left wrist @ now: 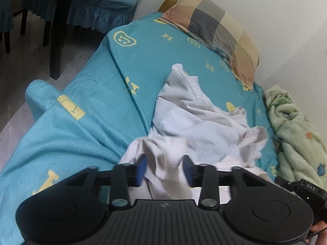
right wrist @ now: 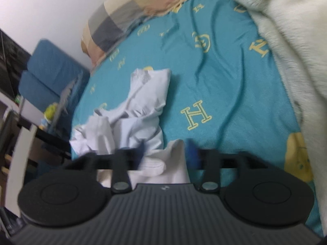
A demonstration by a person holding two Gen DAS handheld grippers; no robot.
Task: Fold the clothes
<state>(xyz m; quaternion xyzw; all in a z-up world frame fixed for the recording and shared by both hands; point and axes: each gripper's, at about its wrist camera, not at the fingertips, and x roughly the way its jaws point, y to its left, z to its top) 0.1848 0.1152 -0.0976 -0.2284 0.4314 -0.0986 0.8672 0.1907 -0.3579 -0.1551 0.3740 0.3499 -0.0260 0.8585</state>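
Note:
A crumpled white garment [left wrist: 196, 118] lies on the teal bedsheet [left wrist: 143, 61] with yellow prints. My left gripper [left wrist: 164, 170] is at the garment's near end, and a bunch of white cloth fills the gap between its blue pads [left wrist: 142, 169]. The right wrist view is blurred. There the same white garment [right wrist: 141, 110] trails away to the left, and my right gripper [right wrist: 166, 153] has a raised fold of it held between its fingers. Part of the cloth runs under both gripper bodies, out of sight.
A checked pillow [left wrist: 216, 26] lies against the white wall at the head of the bed. A pale green fleece blanket [left wrist: 296, 134] is heaped along the right side. Past the bed's left edge stand a dark chair leg [left wrist: 59, 30] and blue-covered chairs [left wrist: 98, 10].

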